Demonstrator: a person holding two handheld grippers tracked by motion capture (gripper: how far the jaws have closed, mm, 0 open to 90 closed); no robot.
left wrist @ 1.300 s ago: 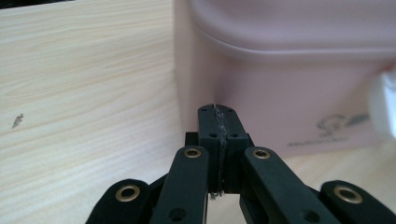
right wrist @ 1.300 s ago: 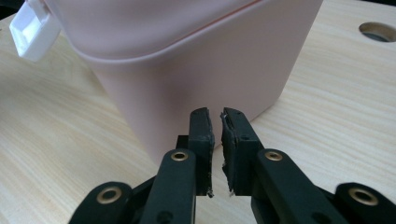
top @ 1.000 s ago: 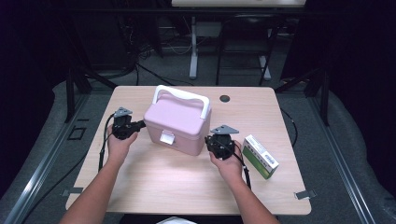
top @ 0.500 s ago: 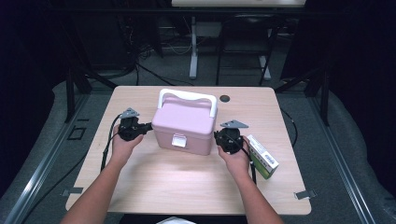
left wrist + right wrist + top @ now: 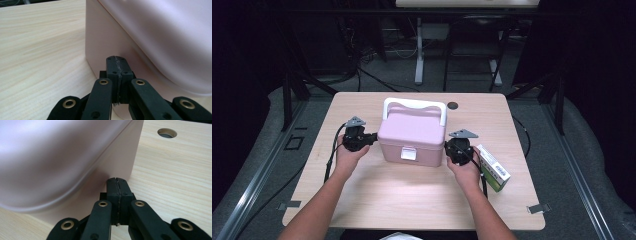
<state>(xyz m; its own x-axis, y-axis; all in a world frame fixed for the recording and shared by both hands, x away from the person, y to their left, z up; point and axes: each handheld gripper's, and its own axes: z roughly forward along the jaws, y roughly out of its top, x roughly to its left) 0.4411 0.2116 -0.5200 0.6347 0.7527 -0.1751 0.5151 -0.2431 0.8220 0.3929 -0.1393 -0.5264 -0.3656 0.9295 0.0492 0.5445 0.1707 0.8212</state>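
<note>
The pink lidded box sits mid-table, its white handle folded back and its front latch facing us, lid down. We press our left gripper and right gripper, jaws pressed together and empty, against its sides. It looks squared up; opening remains. The green carton waits at right.

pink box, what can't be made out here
- Contents of the pink box: lid shut, high view.
- Print on the green carton: too small, and the right hand covers part of it, high view.
- Box latch: out of frame in both gripper views.
- Whether the jaw tips touch the box: too close to tell.
</note>
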